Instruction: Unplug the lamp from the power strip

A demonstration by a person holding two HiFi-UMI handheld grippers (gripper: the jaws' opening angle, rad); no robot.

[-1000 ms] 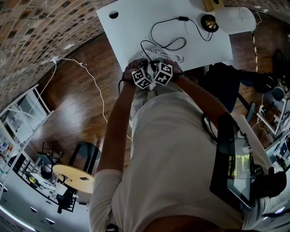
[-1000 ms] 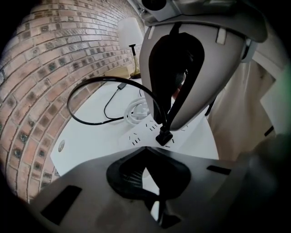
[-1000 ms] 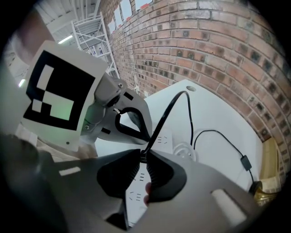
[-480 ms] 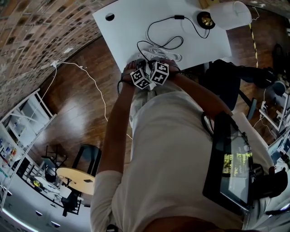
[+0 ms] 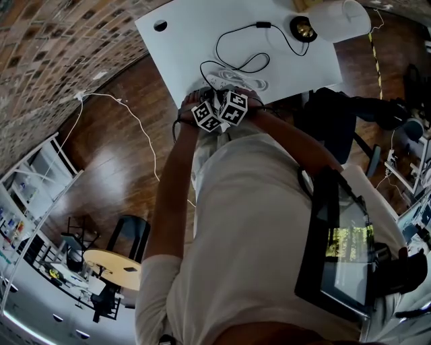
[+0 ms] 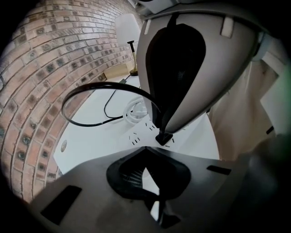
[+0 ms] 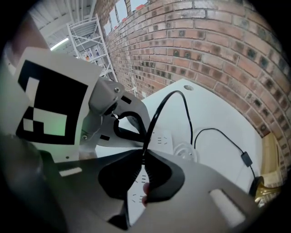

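A white power strip [image 5: 225, 79] lies near the front edge of the white table [image 5: 195, 40]. The lamp [image 5: 340, 19] with its white shade stands at the far right, and its black cord [image 5: 242, 67] loops back to a black plug [image 6: 164, 138] in the strip [image 6: 141, 134]. My right gripper [image 6: 166, 129] stands over that plug; its jaws have just been closing and now pinch the cord [image 7: 182, 109] at the plug. Beside it, my left gripper [image 7: 144, 133] has its tips together on the strip [image 7: 161, 139], a white sliver showing between its pads.
A coil of white cable [image 5: 254, 84] lies beside the strip. The cord's inline switch [image 7: 246, 159] rests further back. A cable hole [image 5: 159, 25] sits at the table's left corner. A brick wall runs along the far side, and a wooden box [image 6: 116, 70] stands by the lamp.
Both hands and grippers stay in the same place at the strip. Only the head view has shifted a little, so the table sits slightly higher and further left.
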